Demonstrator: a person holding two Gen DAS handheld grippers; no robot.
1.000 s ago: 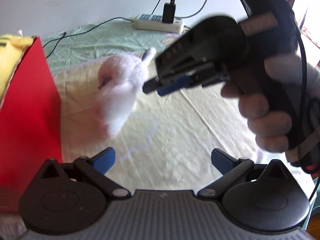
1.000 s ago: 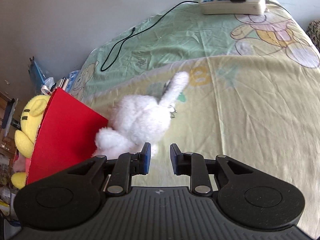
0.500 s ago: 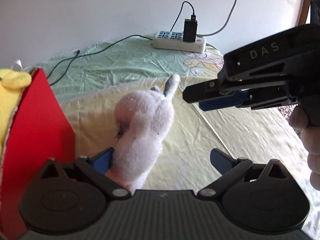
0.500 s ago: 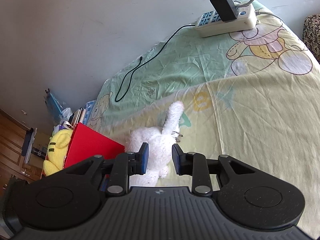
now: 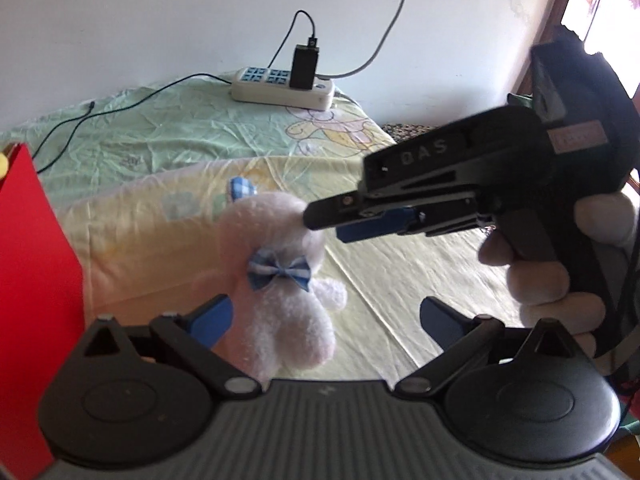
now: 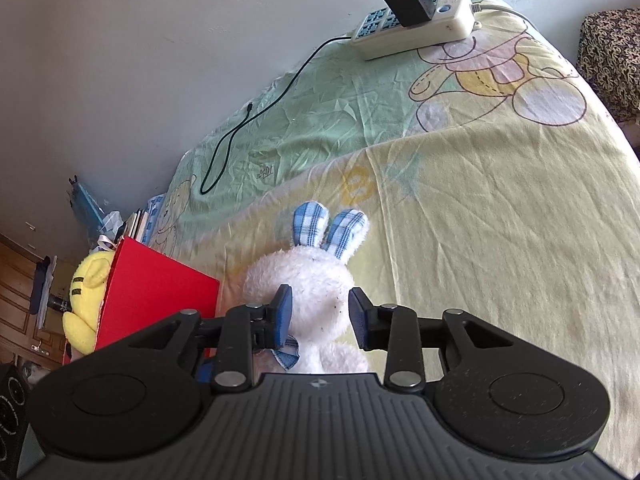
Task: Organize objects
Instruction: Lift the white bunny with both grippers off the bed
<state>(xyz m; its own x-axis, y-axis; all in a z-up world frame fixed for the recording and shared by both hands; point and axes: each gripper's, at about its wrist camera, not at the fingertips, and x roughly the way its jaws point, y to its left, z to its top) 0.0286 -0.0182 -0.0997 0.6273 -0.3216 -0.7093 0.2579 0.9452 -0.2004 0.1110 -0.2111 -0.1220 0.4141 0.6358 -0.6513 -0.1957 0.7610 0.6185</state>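
A white plush bunny [image 5: 280, 280] with a blue checked bow and blue checked ears [image 6: 328, 224] stays upright over the bed, facing the left wrist camera. My right gripper [image 6: 320, 314] is shut on its head, a blue pad pressed into the fur on each side. In the left wrist view that right gripper [image 5: 320, 222] comes in from the right, held by a hand [image 5: 540, 280]. My left gripper [image 5: 323, 320] is open, and the bunny's body is just inside its left finger. A red box [image 5: 36, 280] stands at the left.
The red box [image 6: 160, 292] holds a yellow plush toy [image 6: 86, 300]. A white power strip [image 6: 412, 28] with a black charger lies at the far end of the bed, and a black cable [image 6: 248, 120] trails from it. Yellow-green cartoon sheet [image 6: 500, 220] covers the bed.
The bunny has turned from back-on to face the left wrist camera, showing its bow. The right gripper's fingers stand slightly wider, now around the head. The left gripper stays open.
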